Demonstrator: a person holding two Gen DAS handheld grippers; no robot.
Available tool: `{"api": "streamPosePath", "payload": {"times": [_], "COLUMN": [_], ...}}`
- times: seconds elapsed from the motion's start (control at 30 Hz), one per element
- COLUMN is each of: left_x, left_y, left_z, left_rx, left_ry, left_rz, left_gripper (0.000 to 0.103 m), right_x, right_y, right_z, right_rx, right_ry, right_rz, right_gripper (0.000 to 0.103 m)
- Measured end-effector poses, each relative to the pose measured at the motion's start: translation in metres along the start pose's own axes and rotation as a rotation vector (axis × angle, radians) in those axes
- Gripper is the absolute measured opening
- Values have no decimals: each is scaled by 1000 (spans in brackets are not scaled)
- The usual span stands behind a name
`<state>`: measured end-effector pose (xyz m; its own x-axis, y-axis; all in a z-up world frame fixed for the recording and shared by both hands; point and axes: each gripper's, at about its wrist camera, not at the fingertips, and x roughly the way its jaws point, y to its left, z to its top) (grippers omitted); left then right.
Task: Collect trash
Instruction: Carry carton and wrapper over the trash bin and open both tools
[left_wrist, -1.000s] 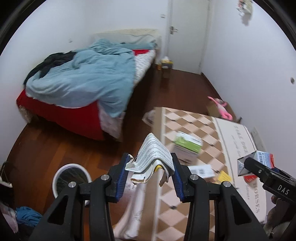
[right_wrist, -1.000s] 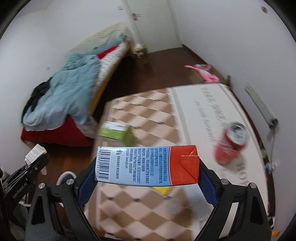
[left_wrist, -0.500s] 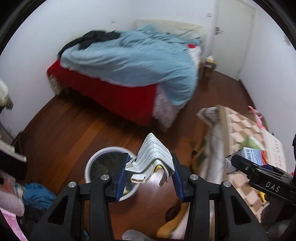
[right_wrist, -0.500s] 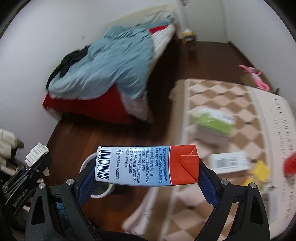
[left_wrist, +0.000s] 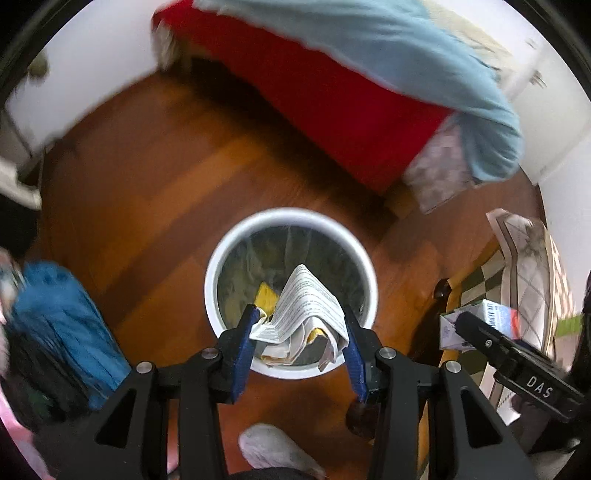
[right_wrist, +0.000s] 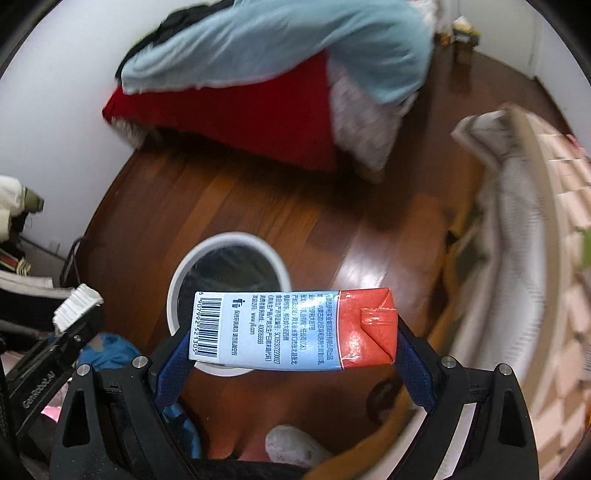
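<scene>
Left jaws: the left gripper (left_wrist: 300, 341) is clamped narrow on a crumpled printed paper (left_wrist: 308, 310), its blue pads pressing both sides of the wad.
Right jaws: the right gripper (right_wrist: 286, 354) stands wide, gripping a blue and red drink carton (right_wrist: 291, 328) lengthwise, one pad at the barcode end, the other at the red folded end.
Paper and bin: in the left wrist view the wad hangs directly over the mouth of the white round bin (left_wrist: 229, 243), above its near rim.
Carton and bin: in the right wrist view the carton lies across the near right part of the bin's rim (right_wrist: 177, 275); the bin's centre sits to the left of the jaws.
Near floor: a pale slipper toe (left_wrist: 275, 448) shows at the bottom edge, and a blue cloth heap (left_wrist: 62, 317) lies to the left of the bin.
Surface: brown wooden floor (left_wrist: 155, 192), glossy, blurred by motion.
Right side: a checkered mat (right_wrist: 565, 229) with a rumpled pale edge.
Far: a bed (left_wrist: 332, 96) with a red side and a light blue duvet (right_wrist: 280, 40); white walls behind.
Left view only: yellow scrap and a clear liner inside the bin.
Right view only: dark clothes on the far end of the bed and small objects on the floor by the far wall.
</scene>
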<state>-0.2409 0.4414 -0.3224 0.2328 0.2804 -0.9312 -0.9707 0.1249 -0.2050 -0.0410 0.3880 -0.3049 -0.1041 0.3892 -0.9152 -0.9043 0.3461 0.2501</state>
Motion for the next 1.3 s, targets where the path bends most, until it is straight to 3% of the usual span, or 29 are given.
{"api": "streamPosePath", "payload": {"times": [0.17,0.5,0.57,0.6,0.63,0.67,0.8,0.9,1.2,1.3], "left_x": [48,92,96,97,97,96,92,85,36,13], "left_y": [41,73,75,75,75,76,80,83,70,66], "left_z": [-6,-20,-19,-19,-19,-19,-19,-17,-10,-12], "left_rx": [-137,-271,-269,-267,-270,-271,-267,-256,-123,-89], "left_ry": [124,228,228,227,223,214,208,185,47,8], "left_rz": [-71,-155,-157,-152,-147,-144,-93,-52,151,180], "left_gripper": [39,44,49,61,80,86,95,97,97,97], "right_x": [65,153,162,165,169,173,183,181,157,140], "right_y": [24,46,47,48,49,51,56,59,66,70], "right_z": [0,23,27,29,31,35,41,43,25,15], "right_rx": [-34,-15,-7,-2,4,11,41,17,-144,-214], "right_ry": [90,227,244,252,258,266,297,284,240,202], "right_rz": [14,65,78,88,95,110,179,164,5,-61], "right_gripper": [96,96,96,96,96,96,102,103,103,103]}}
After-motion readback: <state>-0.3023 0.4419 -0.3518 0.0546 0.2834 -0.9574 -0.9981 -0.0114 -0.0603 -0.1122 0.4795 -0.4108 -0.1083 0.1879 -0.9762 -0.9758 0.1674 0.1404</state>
